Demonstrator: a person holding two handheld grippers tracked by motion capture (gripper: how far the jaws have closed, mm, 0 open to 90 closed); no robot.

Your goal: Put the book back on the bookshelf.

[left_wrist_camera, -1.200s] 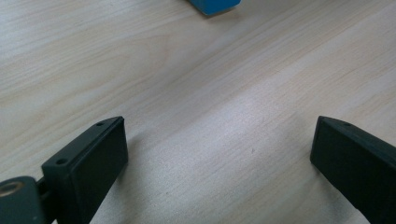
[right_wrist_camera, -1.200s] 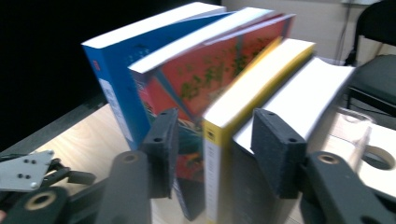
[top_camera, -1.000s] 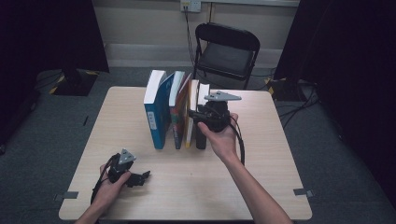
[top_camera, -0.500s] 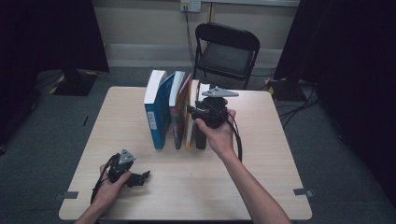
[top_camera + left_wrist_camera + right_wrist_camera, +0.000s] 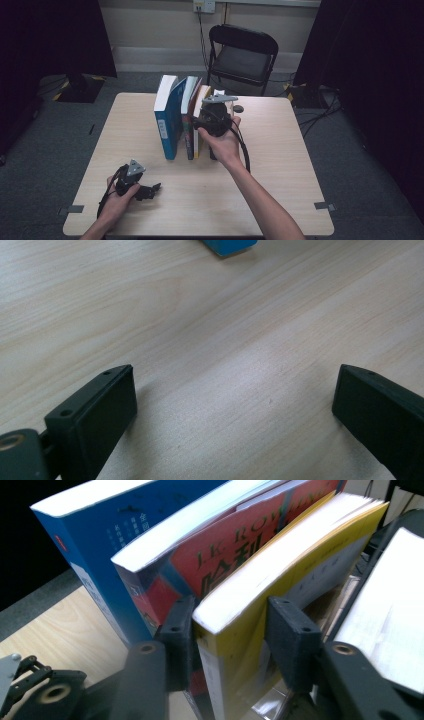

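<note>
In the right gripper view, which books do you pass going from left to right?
Blue book → red book → yellow book, which sits between the jaws of the hand-held gripper → a dark-edged book with white pages.

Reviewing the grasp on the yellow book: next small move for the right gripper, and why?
Probably close a little further. The right gripper straddles the yellow book, one pad on each side; whether they press is unclear. The red book leans alongside, so firm the grip before pulling.
</note>
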